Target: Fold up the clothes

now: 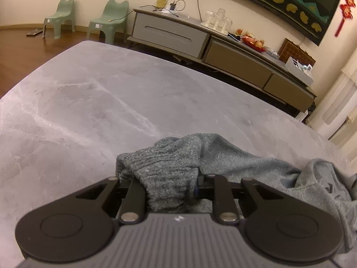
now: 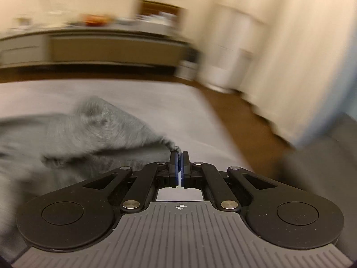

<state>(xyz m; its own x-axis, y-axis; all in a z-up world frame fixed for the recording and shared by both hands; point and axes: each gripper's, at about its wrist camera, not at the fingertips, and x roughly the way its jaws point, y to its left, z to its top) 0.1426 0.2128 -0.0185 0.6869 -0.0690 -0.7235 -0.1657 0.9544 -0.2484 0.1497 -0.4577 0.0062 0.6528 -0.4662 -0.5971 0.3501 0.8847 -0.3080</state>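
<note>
A grey-blue knitted garment (image 1: 234, 158) lies crumpled on the grey marble-look table (image 1: 89, 102). My left gripper (image 1: 171, 178) is shut on a thick bunch of the garment, which covers the fingertips and drapes over them. In the blurred right wrist view, my right gripper (image 2: 179, 156) is shut on a thin edge of the same garment (image 2: 96, 129), which stretches away to the left over the table (image 2: 156, 102).
A long grey and tan sideboard (image 1: 223, 51) with glasses, fruit and boxes stands behind the table. Two green plastic chairs (image 1: 107, 20) stand on the wooden floor at the back left. Pale curtains (image 2: 279, 55) hang to the right.
</note>
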